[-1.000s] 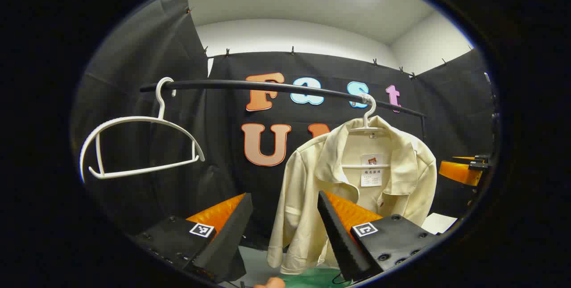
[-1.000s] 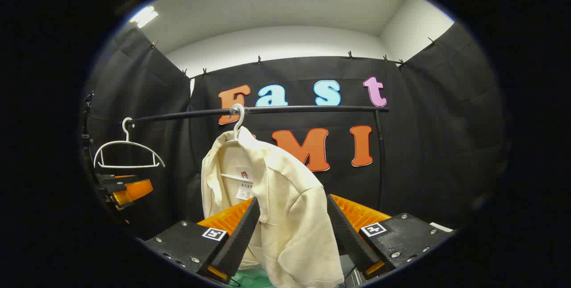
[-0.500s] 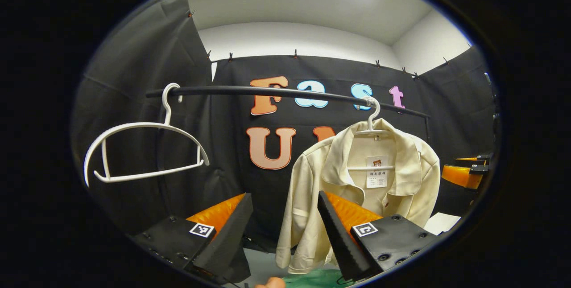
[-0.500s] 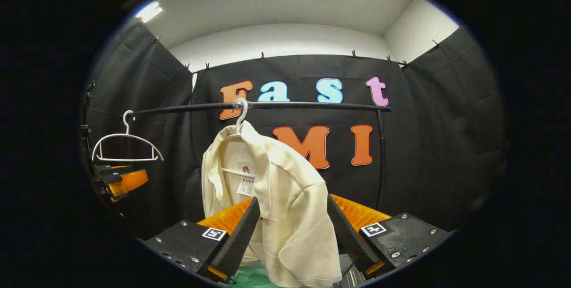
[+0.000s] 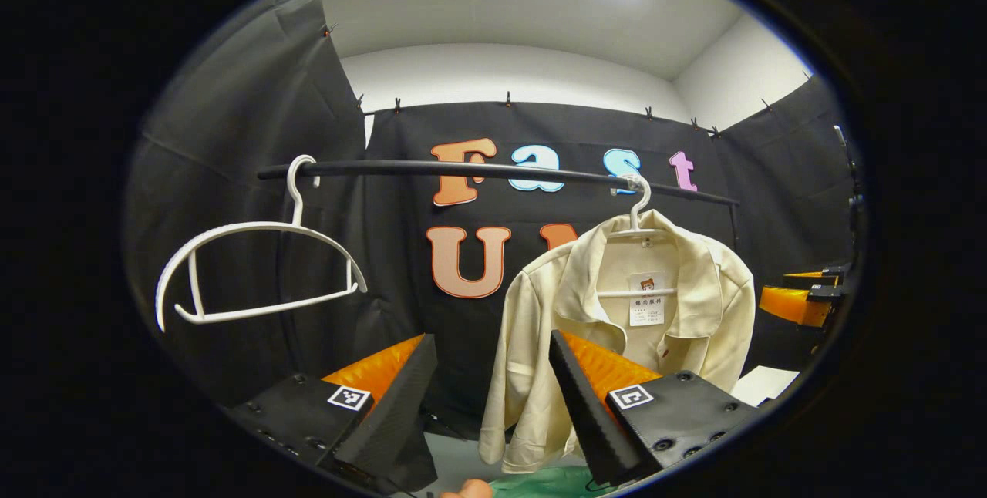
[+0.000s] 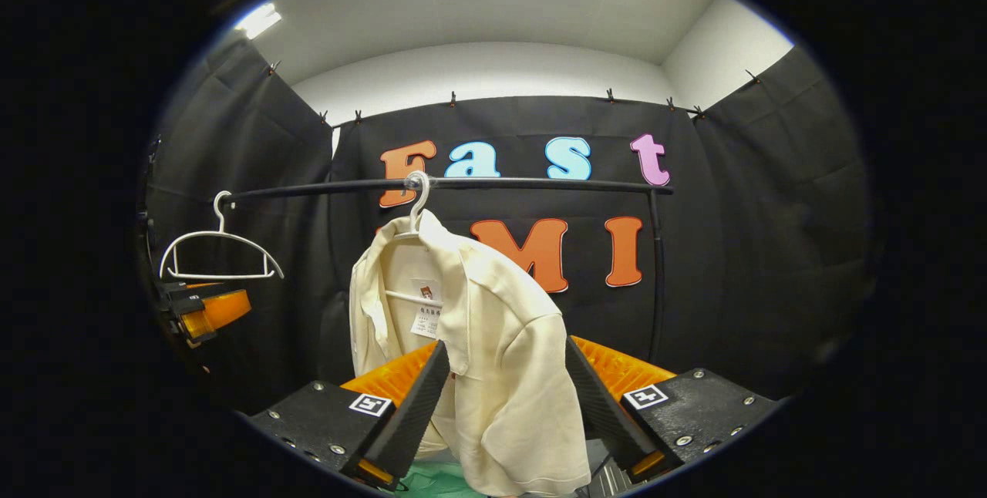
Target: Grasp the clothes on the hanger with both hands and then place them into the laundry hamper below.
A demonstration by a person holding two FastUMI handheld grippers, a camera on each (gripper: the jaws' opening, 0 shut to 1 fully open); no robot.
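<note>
Since the earlier frames, little has shifted: in the left gripper view the black clothes rail (image 5: 493, 169) and both hangers sit slightly lower and further right, while the right gripper view barely changes.

Hanging on a white plastic hanger (image 5: 640, 209) at the right of the left gripper view, the cream short-sleeved shirt (image 5: 624, 328) is still on the rail, its collar open. A white label (image 5: 646, 300) inside the neck carries a small picture and printed lines too small to read. An empty white plastic hanger (image 5: 258, 267) hangs at the left end of the rail.

The left gripper (image 5: 493, 398) has its jaws spread, nothing between them, with the shirt beyond its right finger. Square black-and-white markers sit on both fingers.

In the right gripper view the right gripper (image 6: 505, 405) is likewise spread, the shirt's sleeve (image 6: 524, 413) hanging between the fingers; whether they touch it I cannot tell. Something green (image 5: 547, 482) shows at the bottom edge below the shirt.
</note>
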